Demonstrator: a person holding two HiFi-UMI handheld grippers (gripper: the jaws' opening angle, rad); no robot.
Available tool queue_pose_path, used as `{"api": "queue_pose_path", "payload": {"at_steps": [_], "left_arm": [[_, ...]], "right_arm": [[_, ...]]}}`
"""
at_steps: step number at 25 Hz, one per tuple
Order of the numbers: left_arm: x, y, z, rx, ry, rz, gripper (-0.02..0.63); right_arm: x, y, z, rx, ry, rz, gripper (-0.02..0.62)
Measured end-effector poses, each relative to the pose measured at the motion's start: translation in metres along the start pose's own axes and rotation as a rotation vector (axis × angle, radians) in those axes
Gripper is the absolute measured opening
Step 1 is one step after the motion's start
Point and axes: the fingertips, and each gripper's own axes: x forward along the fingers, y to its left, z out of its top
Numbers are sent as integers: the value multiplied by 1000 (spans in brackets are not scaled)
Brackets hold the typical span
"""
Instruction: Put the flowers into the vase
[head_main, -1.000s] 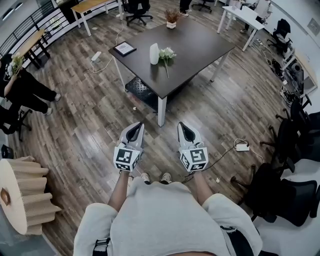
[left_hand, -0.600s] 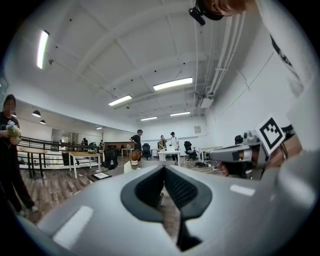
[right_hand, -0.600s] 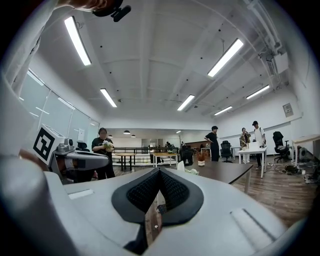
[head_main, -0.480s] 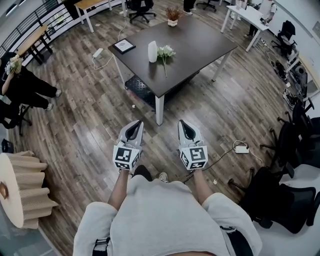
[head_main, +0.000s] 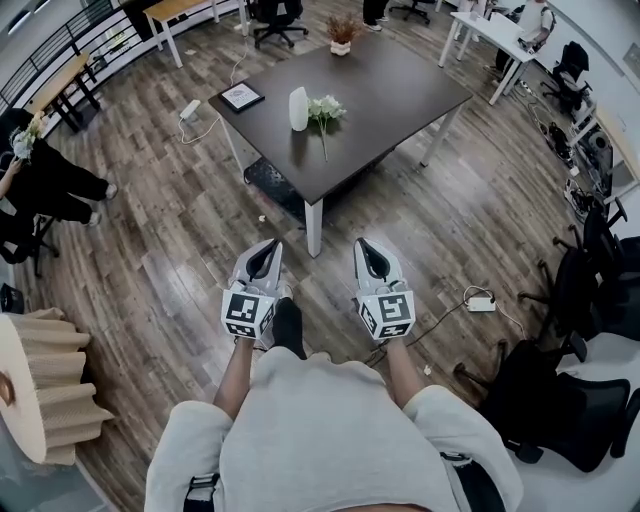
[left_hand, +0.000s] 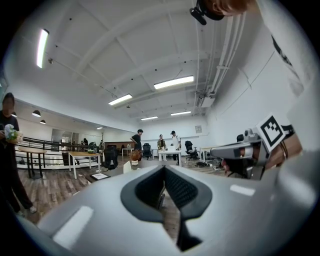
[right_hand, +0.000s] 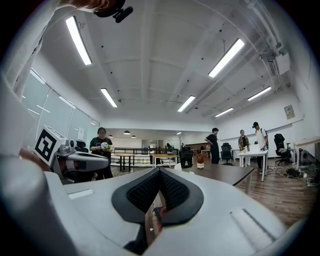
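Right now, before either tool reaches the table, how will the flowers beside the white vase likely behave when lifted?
The flowers lie flat with a cluster of white heads on thin green stems, so they are probably light and top-heavy: held low on the stems, the heads may droop. Such slim stems might slip or pivot in a grip.

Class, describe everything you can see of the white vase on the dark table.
The vase is plain white, tall and narrow, smooth-looking, perhaps ceramic. It stands upright on the dark table, with nothing sticking out of its top. The white flowers lie on the table just beside it; contact between them cannot be judged.
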Motion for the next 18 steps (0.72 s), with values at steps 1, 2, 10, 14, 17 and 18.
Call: {"api": "queue_pose_path", "payload": {"at_steps": [1, 2, 10, 14, 17, 18], "left_arm": [[6, 3, -1, 0, 1, -4, 9], [12, 5, -2, 1, 1, -8, 9], [72, 38, -16, -11, 3, -37, 9], [115, 65, -25, -20, 20, -60, 9], [149, 88, -24, -29, 24, -77, 9], [160, 97, -24, -31, 26, -82, 9]], "right_arm": [[4, -3, 0, -1, -3, -3, -2], [9, -6, 0, -1, -4, -6, -3], [70, -26, -11, -8, 10, -2, -2], [116, -38, -15, -9, 27, -3, -2], [156, -50, -12, -6, 33, -7, -2], [169, -54, -11, -5, 35, -10, -2]]}}
